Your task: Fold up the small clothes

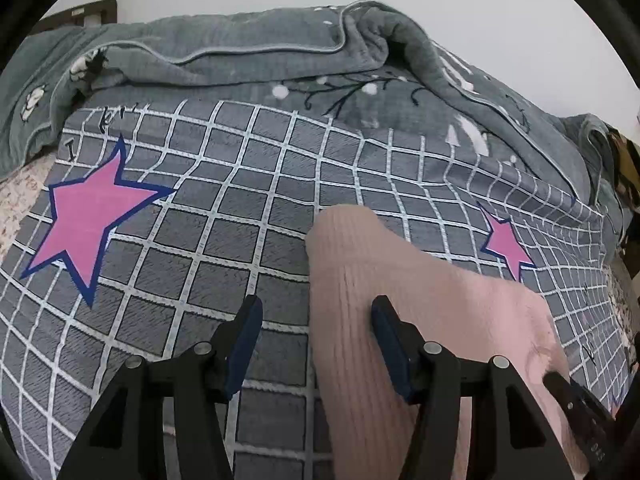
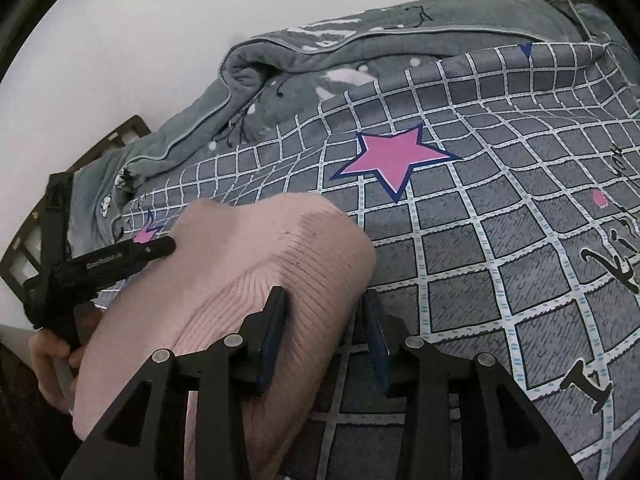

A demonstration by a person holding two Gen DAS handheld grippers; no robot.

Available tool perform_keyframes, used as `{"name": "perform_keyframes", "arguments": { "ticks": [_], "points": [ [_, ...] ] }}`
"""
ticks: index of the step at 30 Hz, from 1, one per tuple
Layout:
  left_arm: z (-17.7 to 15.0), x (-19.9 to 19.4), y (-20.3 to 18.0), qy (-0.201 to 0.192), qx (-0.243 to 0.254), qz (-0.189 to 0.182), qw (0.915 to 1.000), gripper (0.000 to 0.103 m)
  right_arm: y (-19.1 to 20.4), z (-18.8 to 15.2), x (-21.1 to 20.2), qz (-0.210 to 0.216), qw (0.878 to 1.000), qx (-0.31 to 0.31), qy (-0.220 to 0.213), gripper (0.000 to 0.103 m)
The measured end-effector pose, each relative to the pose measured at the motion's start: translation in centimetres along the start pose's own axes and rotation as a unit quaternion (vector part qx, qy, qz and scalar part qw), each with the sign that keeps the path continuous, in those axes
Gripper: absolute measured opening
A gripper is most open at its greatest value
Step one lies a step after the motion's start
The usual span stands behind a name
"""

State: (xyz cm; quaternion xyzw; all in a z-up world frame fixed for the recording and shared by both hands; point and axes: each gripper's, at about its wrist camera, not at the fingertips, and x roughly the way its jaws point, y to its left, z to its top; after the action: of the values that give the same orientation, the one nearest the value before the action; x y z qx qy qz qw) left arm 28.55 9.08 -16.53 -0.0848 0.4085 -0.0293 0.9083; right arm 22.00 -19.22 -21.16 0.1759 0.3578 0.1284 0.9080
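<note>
We see one pink ribbed garment [image 1: 400, 300] on the bed's checked blanket [image 1: 200, 240], its edges between the parted fingers of both left claw [image 1: 316, 312] and right claw [image 2: 326, 300], neither visibly clamped

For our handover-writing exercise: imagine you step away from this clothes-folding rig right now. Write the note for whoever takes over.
Left gripper: open, straddling the pink knit garment's left edge.
Right gripper: open, straddling its right edge.
Neither seems to pinch the cloth yet.
The garment lies on the checked blanket. Its far end is humped, perhaps already doubled over, but that is unclear.
Left to do: grip both edges, finish folding, flatten.
</note>
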Motion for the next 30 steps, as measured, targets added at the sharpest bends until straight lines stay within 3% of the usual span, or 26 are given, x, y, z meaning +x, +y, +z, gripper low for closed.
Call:
{"name": "perform_keyframes", "arguments": {
  "ticks": [6, 12, 17, 20, 24, 30],
  "points": [
    [-0.7, -2.1, -0.9, -0.009, 0.017, -0.004, 0.9998, 0.055, 0.4, 0.3, -1.3, -0.007, 1.0, -0.003, -0.005, 0.039],
    [-1.5, -3.7, -0.9, -0.008, 0.011, -0.014, 0.9998, 0.055, 2.3, -0.1, -4.1, -0.034, 0.998, -0.043, -0.039, 0.039],
    [-2.8, -5.2, -1.5, -0.01, 0.018, -0.024, 0.9995, 0.055, 4.0, -1.1, -5.8, -0.018, 0.996, -0.073, -0.056, 0.039],
    [-4.0, -6.1, -1.8, -0.01, 0.026, -0.027, 0.9993, 0.056, 5.1, -2.2, -5.7, -0.02, 0.994, -0.098, -0.047, 0.039],
    [-6.1, -7.1, -1.9, -0.005, 0.023, -0.038, 0.999, 0.057, 5.8, -3.5, -5.3, -0.075, 0.99, -0.118, -0.023, 0.039],
    [-8.4, -8.7, -2.4, -0.005, 0.02, -0.047, 0.9987, 0.059, 6.3, -4.7, -7.6, -0.084, 0.99, -0.109, -0.014, 0.039]
  ]
}}
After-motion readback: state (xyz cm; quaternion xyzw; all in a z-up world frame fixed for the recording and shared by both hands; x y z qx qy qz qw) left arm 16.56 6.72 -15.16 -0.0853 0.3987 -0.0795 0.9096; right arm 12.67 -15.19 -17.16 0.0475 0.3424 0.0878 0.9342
